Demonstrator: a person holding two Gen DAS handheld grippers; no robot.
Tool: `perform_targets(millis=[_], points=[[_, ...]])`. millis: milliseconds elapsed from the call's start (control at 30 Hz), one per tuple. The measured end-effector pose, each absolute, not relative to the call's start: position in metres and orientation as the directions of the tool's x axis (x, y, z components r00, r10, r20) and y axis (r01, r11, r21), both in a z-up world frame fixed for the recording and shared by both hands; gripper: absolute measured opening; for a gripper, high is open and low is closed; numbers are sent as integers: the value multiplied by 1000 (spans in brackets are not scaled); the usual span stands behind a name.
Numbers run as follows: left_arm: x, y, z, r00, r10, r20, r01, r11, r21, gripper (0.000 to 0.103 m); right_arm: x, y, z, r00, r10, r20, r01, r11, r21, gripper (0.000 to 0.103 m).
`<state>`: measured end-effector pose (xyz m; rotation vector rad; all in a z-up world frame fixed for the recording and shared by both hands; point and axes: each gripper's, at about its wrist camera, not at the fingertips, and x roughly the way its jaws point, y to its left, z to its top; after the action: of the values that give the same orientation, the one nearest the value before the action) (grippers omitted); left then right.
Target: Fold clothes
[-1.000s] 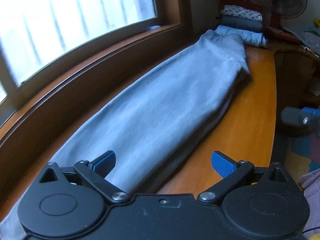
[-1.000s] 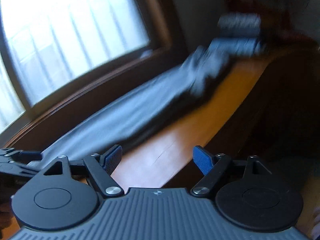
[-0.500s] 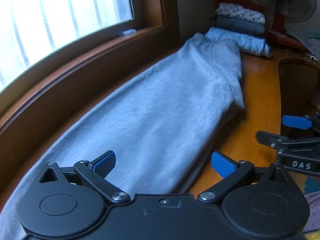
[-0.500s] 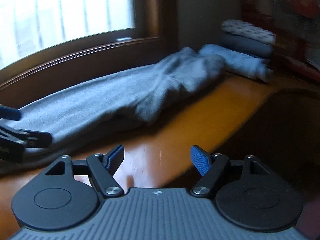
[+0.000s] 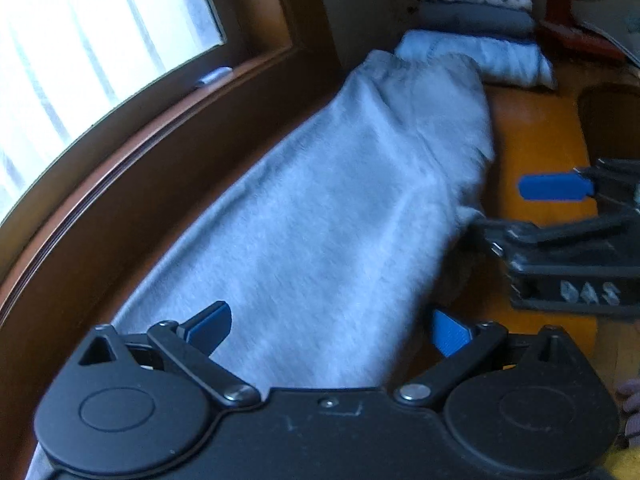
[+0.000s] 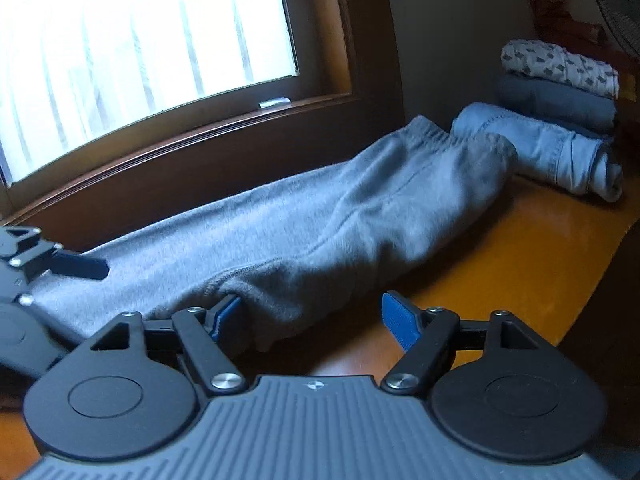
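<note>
left tool (image 5: 332, 330) wide, empty | right tool (image 6: 310, 322) wide, empty — trousers (image 6: 320, 220) edge between

Orange wooden table (image 6: 520, 264): grey sweatpants (image 6: 320, 220) laid flat; folded clothes stack (image 6: 556, 120) beyond

White letters "DAS" on the black body of the right gripper (image 5: 560, 216), at four o'clock; no other legible text.

Your only light comes from the window (image 6: 140, 52) at upper left, blown out to white glare in both views. The room's right side sits dim. You get fisheye bending along the window frame (image 5: 160, 128), and motion blur softens the left wrist view.
</note>
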<state>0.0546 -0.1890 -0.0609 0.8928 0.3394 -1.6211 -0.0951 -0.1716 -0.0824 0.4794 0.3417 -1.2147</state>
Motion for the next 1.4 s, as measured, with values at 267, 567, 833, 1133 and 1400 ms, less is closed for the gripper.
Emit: perform_targets(millis=[267, 567, 833, 1133, 1400], points=[[85, -207, -51, -72, -740, -668, 953, -248, 172, 103, -89, -164, -76, 288, -816, -502, 957, 268, 112, 78], [109, -209, -45, -153, -735, -660, 980, -197, -7, 103, -50, -159, -87, 276, -820, -501, 954, 296, 39, 79], [102, -186, -33, -130, -744, -655, 973, -223, 61, 103, -26, -188, -103, 98, -839, -536, 992, 122, -10, 76], [108, -188, -41, -95, -758, -645, 968, -221, 117, 103, -85, -151, -104, 120, -831, -543, 992, 78, 100, 28], [106, -215, -86, -39, -670, -741, 973, -194, 124, 103, -92, -139, -99, 85, -833, -547, 994, 105, -6, 39]])
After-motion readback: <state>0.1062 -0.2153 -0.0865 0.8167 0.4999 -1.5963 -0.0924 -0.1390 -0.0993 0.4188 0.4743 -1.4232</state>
